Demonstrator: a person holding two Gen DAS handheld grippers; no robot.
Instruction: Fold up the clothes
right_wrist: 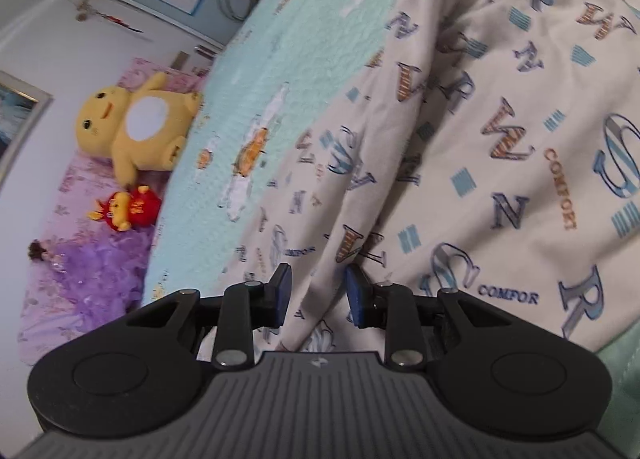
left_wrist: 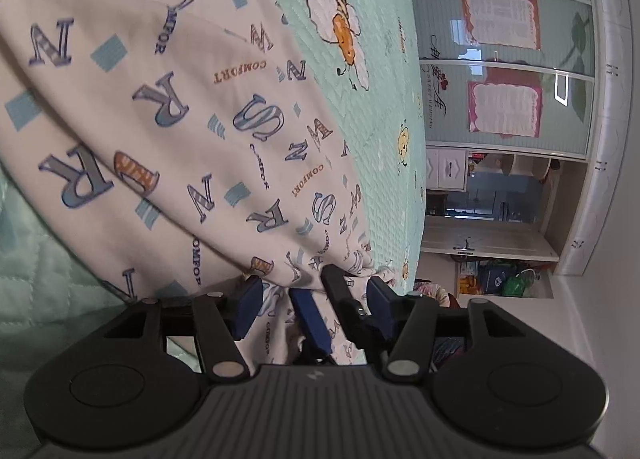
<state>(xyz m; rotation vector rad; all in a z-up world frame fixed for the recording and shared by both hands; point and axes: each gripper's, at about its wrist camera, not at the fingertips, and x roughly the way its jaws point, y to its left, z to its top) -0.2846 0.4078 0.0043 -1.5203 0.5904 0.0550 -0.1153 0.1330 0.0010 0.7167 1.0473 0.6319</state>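
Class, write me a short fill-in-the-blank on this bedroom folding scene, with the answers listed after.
1. The cream garment is printed with the word ____.
2. It lies on a quilted bedspread coloured mint ____.
3. The big plush toy beside the bed is ____ in colour.
4. The bedspread carries a cartoon ____ with white wings.

Answers: COMFORT; green; yellow; bee

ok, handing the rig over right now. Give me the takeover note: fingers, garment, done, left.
Right gripper: fingers closed on a bunched fold of the letter-print garment.
Left gripper: fingers apart around the same bunch, next to the right gripper's fingers; no clear pinch.
Garment: rumpled on the mint bedspread, pulled into ridges toward both grippers.
Done: one end gathered at the grippers; no neat fold visible.
Left: probably spread it flat, then fold and square it up.
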